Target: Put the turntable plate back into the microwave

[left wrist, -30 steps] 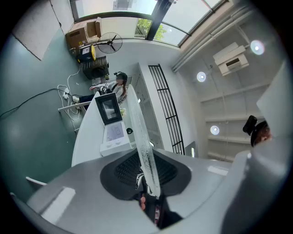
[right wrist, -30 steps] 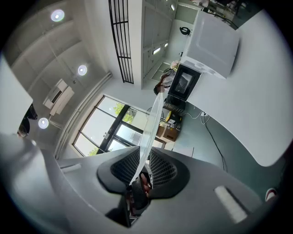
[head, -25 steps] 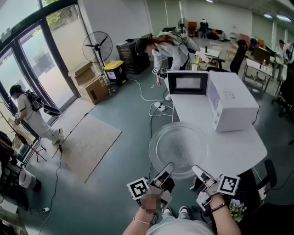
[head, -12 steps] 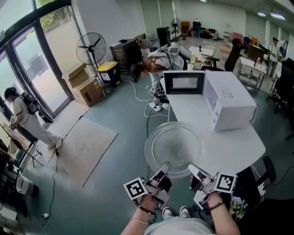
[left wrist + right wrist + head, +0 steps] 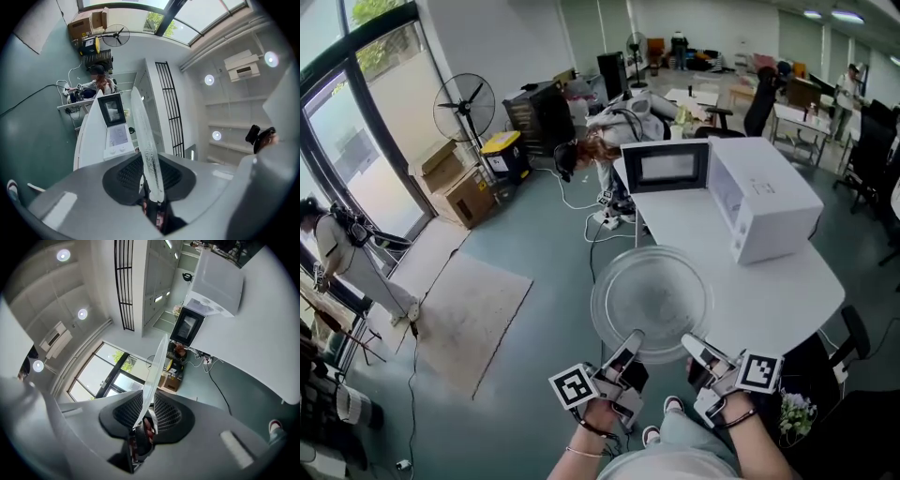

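A: Where is the turntable plate [image 5: 652, 302] found?

B: It is held level outside the microwave [image 5: 769, 202], over the near left edge of the white surface [image 5: 773, 300], with part of it out over the floor [image 5: 534, 253]. It is a round plate of clear glass, gripped at its near rim in two places.

A: How are the jaws seen?

B: The left gripper [image 5: 629, 345] is closed onto the rim. In the left gripper view the glass edge is pinched between the dark pads, which are kept only as far apart as the glass is thick. The right gripper [image 5: 697, 349] is clamped the same way, further along the rim to the right.

A: And the microwave as a container?

B: It is stood on the surface beyond the plate, near it but apart. Its door [image 5: 666, 166] is swung open, with the dark window turned towards the person. The cavity is not shown, so its contents cannot be told.

A: Any other containers?

B: Cardboard boxes [image 5: 455, 180] and a yellow-lidded bin [image 5: 504, 148] are set on the floor by a standing fan [image 5: 464, 98]. What is in them cannot be seen.
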`<action>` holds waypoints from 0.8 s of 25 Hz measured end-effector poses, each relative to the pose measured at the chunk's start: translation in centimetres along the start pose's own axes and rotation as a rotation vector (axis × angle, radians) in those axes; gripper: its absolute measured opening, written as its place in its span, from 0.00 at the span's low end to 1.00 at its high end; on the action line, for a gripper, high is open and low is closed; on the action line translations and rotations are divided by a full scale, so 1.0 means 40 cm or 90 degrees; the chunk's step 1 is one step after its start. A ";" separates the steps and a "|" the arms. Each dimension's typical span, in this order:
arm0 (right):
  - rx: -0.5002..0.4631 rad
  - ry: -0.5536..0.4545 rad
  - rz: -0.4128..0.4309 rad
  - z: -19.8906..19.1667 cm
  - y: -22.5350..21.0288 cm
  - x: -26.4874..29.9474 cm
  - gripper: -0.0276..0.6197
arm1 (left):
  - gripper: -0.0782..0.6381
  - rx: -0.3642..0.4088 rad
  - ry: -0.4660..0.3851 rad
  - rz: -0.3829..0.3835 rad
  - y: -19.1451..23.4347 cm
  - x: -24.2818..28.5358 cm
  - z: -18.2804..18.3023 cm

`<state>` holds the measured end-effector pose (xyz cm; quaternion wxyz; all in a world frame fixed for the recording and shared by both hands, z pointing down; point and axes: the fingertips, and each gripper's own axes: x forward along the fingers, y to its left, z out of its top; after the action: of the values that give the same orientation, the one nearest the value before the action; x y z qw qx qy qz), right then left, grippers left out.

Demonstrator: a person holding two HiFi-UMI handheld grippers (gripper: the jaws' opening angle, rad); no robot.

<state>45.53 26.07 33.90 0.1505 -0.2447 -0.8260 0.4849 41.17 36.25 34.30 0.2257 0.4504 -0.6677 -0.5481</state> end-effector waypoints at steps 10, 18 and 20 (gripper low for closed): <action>0.035 -0.023 -0.039 0.108 -0.122 0.106 0.16 | 0.18 -0.013 0.035 0.012 0.105 0.145 0.100; 0.036 -0.037 -0.040 0.269 -0.188 0.236 0.16 | 0.18 -0.015 0.058 0.016 0.171 0.319 0.226; 0.035 -0.040 -0.043 0.312 -0.210 0.263 0.16 | 0.18 -0.018 0.061 0.014 0.188 0.366 0.252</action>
<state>28.53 19.33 35.34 0.1478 -0.1971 -0.8245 0.5095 23.29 29.11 35.54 0.2696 0.4653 -0.6531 -0.5332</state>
